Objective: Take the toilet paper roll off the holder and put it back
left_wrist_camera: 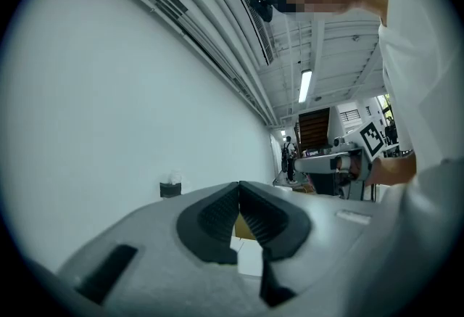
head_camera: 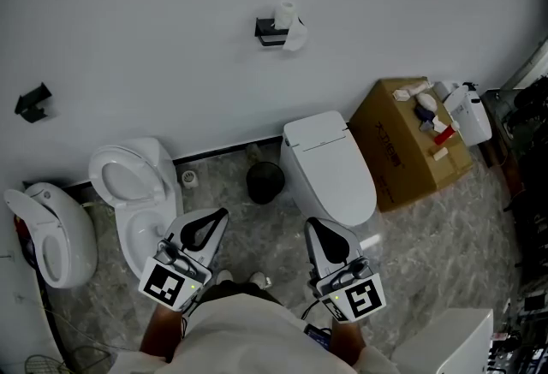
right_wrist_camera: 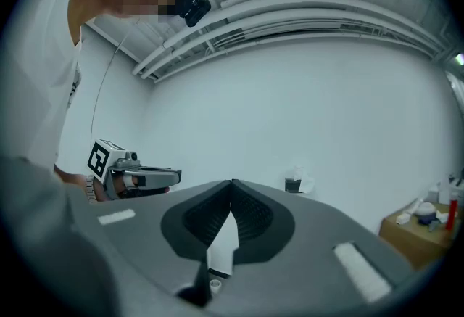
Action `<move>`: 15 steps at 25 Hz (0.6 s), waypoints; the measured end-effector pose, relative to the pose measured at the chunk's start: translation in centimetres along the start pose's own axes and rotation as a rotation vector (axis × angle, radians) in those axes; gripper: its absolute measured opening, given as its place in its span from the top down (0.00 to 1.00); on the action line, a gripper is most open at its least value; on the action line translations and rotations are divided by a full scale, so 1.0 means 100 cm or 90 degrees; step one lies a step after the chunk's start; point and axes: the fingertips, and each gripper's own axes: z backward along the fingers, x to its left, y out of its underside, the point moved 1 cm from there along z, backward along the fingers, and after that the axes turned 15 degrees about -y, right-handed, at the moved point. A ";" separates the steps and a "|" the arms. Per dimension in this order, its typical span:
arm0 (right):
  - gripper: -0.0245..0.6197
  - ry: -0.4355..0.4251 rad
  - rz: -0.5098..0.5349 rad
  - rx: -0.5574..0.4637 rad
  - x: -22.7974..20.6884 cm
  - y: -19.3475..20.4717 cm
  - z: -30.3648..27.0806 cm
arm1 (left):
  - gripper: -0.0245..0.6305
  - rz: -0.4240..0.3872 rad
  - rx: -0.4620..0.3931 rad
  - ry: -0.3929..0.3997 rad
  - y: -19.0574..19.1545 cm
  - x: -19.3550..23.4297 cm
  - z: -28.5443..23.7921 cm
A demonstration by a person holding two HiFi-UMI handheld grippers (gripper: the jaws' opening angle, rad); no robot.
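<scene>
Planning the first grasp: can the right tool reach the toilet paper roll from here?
Probably not. The right tool, shut, is held close to the person; the toilet paper roll sits on the far wall holder, with the closed toilet standing between. A step forward looks necessary.

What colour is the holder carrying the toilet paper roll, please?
The holder is black; head view.

Light: bright, even, cool across your head view.
Source: ceiling tube (left_wrist_camera: pixel 304 85) glowing in your left gripper view.
Shadows: soft, beside the toilet (head_camera: pixel 330 167).
Edges: both gripper views bulge; corners go black.
Focus: right gripper (right_wrist_camera: pixel 232 182) shell blurs near your lens.
</scene>
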 end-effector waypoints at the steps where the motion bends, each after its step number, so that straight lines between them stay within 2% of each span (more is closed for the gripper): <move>1: 0.95 -0.001 -0.001 -0.001 -0.002 0.001 0.002 | 0.95 -0.001 0.000 -0.001 0.000 -0.002 -0.002; 8: 0.95 -0.009 -0.006 -0.003 -0.023 0.003 0.015 | 0.94 0.003 0.007 -0.002 0.002 -0.019 -0.020; 15: 0.93 -0.017 -0.010 -0.001 -0.049 0.012 0.029 | 0.83 -0.015 0.011 0.007 0.016 -0.036 -0.040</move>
